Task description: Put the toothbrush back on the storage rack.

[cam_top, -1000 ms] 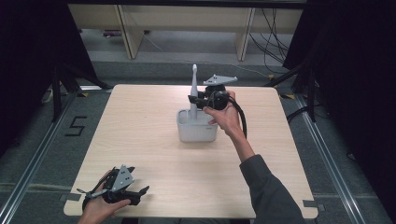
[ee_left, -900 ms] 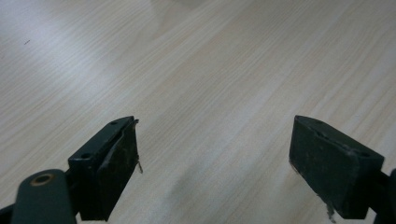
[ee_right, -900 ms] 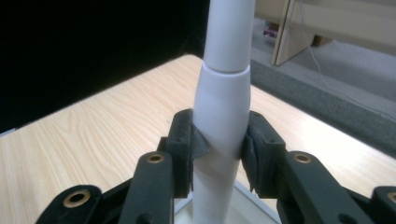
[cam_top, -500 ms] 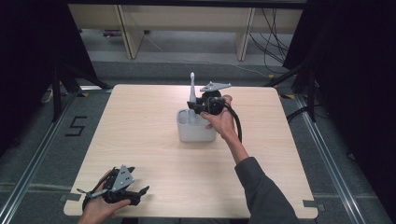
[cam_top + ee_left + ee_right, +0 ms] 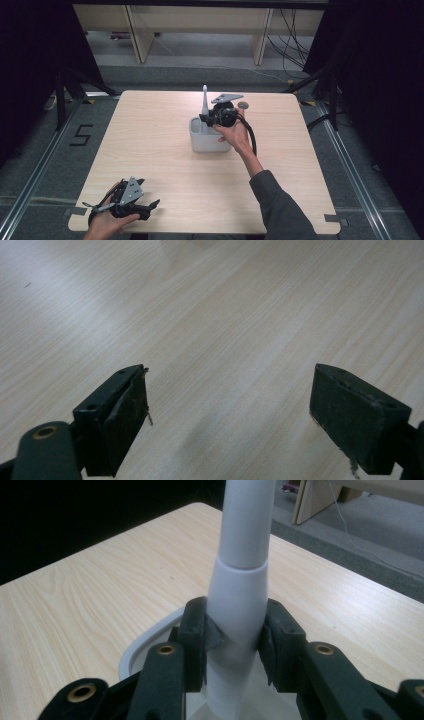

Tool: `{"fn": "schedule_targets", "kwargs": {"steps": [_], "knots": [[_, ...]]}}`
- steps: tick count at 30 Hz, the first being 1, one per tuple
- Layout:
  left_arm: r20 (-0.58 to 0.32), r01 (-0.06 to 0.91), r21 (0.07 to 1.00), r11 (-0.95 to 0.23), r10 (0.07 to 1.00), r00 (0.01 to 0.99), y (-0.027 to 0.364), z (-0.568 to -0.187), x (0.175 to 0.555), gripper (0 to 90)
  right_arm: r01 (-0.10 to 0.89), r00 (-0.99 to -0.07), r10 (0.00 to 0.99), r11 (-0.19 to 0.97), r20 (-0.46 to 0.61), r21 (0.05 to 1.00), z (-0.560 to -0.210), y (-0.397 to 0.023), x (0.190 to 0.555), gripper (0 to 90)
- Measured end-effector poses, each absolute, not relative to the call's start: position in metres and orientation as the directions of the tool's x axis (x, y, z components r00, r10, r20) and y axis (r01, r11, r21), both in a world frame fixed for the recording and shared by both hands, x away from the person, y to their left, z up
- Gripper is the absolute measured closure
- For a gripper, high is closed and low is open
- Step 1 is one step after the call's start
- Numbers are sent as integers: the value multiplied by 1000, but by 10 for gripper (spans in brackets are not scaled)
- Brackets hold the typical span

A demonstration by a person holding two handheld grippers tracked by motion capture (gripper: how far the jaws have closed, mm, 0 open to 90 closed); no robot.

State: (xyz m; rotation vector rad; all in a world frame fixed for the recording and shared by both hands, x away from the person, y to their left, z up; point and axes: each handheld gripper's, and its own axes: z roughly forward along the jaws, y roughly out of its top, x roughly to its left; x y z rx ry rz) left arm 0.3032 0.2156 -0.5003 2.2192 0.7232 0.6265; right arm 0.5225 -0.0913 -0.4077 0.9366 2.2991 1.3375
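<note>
A white, upright, tapered handle (image 5: 205,99) stands in a white tub (image 5: 209,144) just beyond the middle of the table. My right gripper (image 5: 206,119) is shut on the handle's thicker lower part, right above the tub's opening. In the right gripper view both pads press the handle (image 5: 239,595) from either side, over the tub's rim (image 5: 134,652). The handle's lower end is hidden inside the tub. My left gripper (image 5: 148,207) rests in a hand at the table's front left corner. Its jaws stand wide apart over bare wood (image 5: 230,415) with nothing between them.
The light wooden table (image 5: 150,135) is bare around the tub. A black cable (image 5: 251,137) trails from the right gripper along the forearm. Wooden shelving legs (image 5: 135,35) and floor cables lie beyond the far edge, and dark curtains close both sides.
My right gripper has come down and slightly left with the white handle, so the handle stands lower over the tub. The left gripper has stayed where it was.
</note>
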Motion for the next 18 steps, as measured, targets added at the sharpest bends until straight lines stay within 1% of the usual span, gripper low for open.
{"fn": "schedule_targets", "kwargs": {"steps": [1, 4, 6, 7, 9, 17, 18], "knots": [[215, 309, 744, -592, 649, 730, 216, -500, 304, 151, 381, -738, 674, 366, 40, 849, -408, -92, 522, 668], [215, 311, 744, -592, 652, 727, 215, -500, 303, 151, 404, -733, 678, 364, 58, 839, -410, -92, 521, 667], [216, 307, 745, -592, 649, 729, 215, -500, 303, 151, 402, -732, 678, 358, 62, 843, -413, -90, 522, 667], [215, 307, 745, -592, 650, 729, 215, -501, 303, 151, 390, -739, 673, 380, 38, 839, -412, -91, 522, 667], [216, 306, 746, -592, 649, 729, 215, -500, 303, 151, 418, -726, 684, 362, 67, 833, -414, -89, 520, 667], [213, 317, 745, -587, 659, 721, 215, -501, 303, 151, 422, -732, 679, 397, 49, 815, -418, -89, 521, 670], [194, 322, 749, -579, 656, 729, 214, -501, 302, 151, 411, -739, 673, 400, 42, 819, -418, -89, 522, 670]]}}
